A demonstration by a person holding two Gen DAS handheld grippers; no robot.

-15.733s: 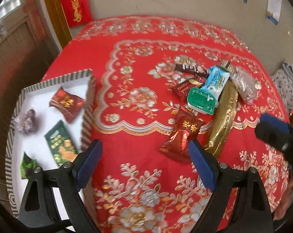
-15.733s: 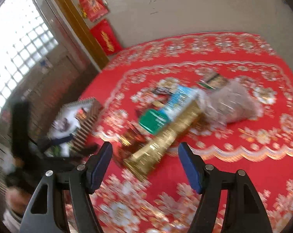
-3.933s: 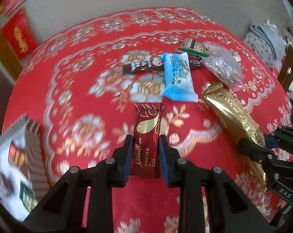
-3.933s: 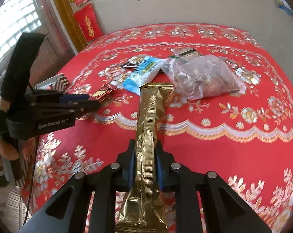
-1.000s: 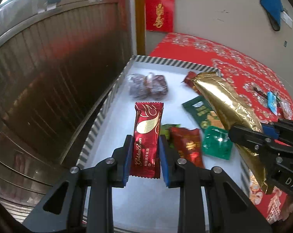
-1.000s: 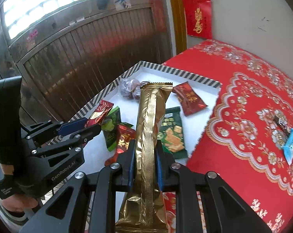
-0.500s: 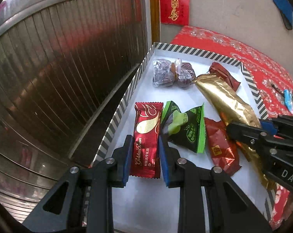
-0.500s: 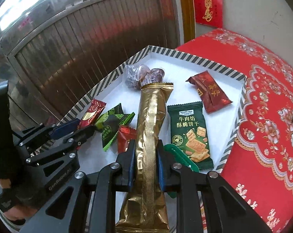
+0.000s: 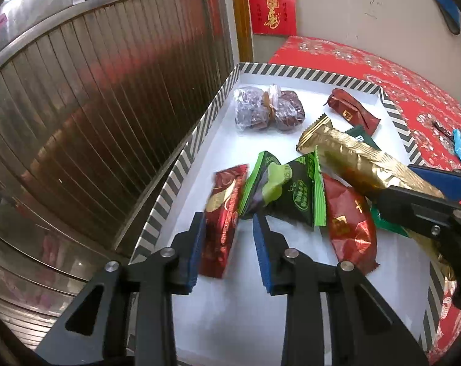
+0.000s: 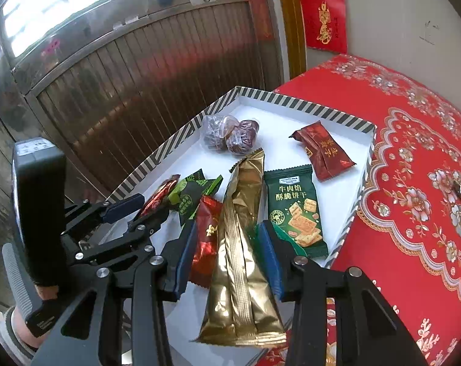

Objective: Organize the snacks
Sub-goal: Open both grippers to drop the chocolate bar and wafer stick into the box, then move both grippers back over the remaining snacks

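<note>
Both grippers are releasing into the white striped-rim cardboard tray (image 10: 303, 103): the left gripper (image 9: 228, 245), jaws just parting, is dropping a dark-red foil bar (image 9: 224, 219). The right gripper (image 10: 227, 257), jaws likewise opening, is freeing a long gold foil packet (image 10: 239, 244) among six wrappers lying inside. A light-blue packet (image 9: 460, 146) beyond the tray is awaiting collection.

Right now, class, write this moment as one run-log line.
left tongs: opening, red wrapped bar released | right tongs: opening, long gold foil packet released | both in striped-rim white tray
</note>
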